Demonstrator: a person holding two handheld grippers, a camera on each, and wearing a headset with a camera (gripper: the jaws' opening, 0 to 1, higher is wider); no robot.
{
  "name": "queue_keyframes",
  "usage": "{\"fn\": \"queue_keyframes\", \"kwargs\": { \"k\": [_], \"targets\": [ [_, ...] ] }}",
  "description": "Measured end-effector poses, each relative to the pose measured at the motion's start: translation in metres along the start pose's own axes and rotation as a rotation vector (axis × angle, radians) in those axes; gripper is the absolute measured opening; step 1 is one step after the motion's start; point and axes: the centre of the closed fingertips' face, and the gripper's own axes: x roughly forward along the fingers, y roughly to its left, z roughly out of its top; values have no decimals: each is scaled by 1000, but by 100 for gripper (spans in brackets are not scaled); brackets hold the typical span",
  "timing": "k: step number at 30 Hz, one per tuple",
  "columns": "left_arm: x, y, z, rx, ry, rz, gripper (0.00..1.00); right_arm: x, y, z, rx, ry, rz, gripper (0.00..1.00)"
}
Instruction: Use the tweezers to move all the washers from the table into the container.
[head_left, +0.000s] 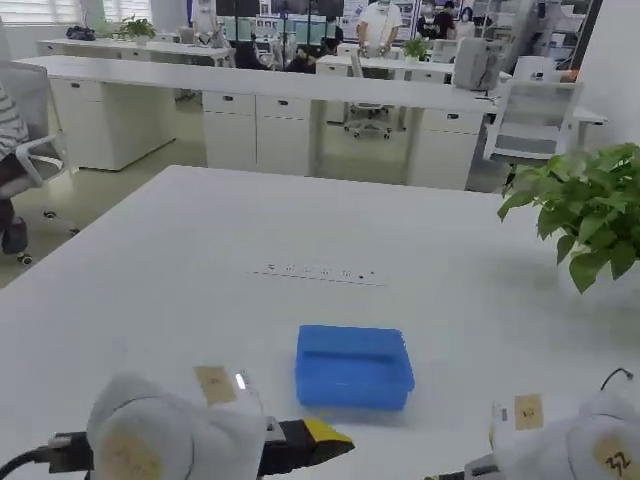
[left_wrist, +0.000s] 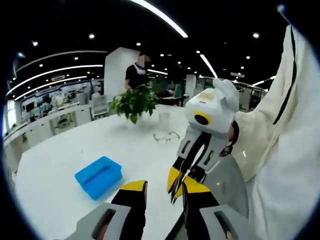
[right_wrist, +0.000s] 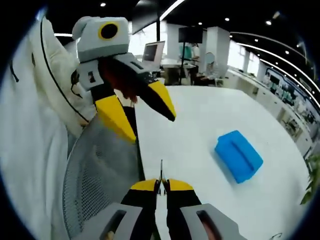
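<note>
Tweezers (right_wrist: 161, 172) poke up thin between the jaws of the right hand-held gripper (right_wrist: 161, 185). The jaws are pressed together on them, so the fine tips can pick up small things. The left hand-held gripper (right_wrist: 151, 129) has its jaws apart and holds nothing. The blue container (head_left: 352, 390) sits on the white counter (head_left: 180, 270). At its 12 o'clock lies a row of tiny bits (head_left: 320, 272), likely the washers, but too small to tell. Picking has probably not begun.

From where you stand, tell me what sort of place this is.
Likely an open-plan office: rows of white desks with cabinets, office chairs, a leafy plant and ceiling strip lights.
</note>
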Motion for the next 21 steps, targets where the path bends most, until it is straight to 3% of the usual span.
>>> {"fn": "queue_keyframes", "kwargs": {
  "k": [2, 5, 7, 8, 10, 12, 17, 21],
  "targets": [
    [-1, -6, 7, -18, -4, -71, 27, 1, 7, 3, 20, -2, 35, 3],
    [-3, -14, 12, 2, -5, -146, 13, 2, 14, 8, 12, 0, 46, 3],
    [-4, -23, 8, -1, 21, -226, 15, 5, 20, 11, -2, 8, 63, 3],
    [-6, -29, 2, -20, 58, -269, 18, 6, 22, 12, -3, 12, 68, 3],
    [-7, -32, -2, 8, 70, -312, 14, 11, 27, 13, -12, 21, 84, 3],
    [-7, -33, -5, 18, 83, -326, 9, 15, 31, 14, -29, 33, 90, 3],
    [-5, -32, -17, 32, 124, -370, 7, 22, 37, 18, -45, 34, 104, 3],
    [-5, -31, -17, 44, 121, -378, 2, 24, 37, 18, -72, 47, 116, 3]
  ]
}}
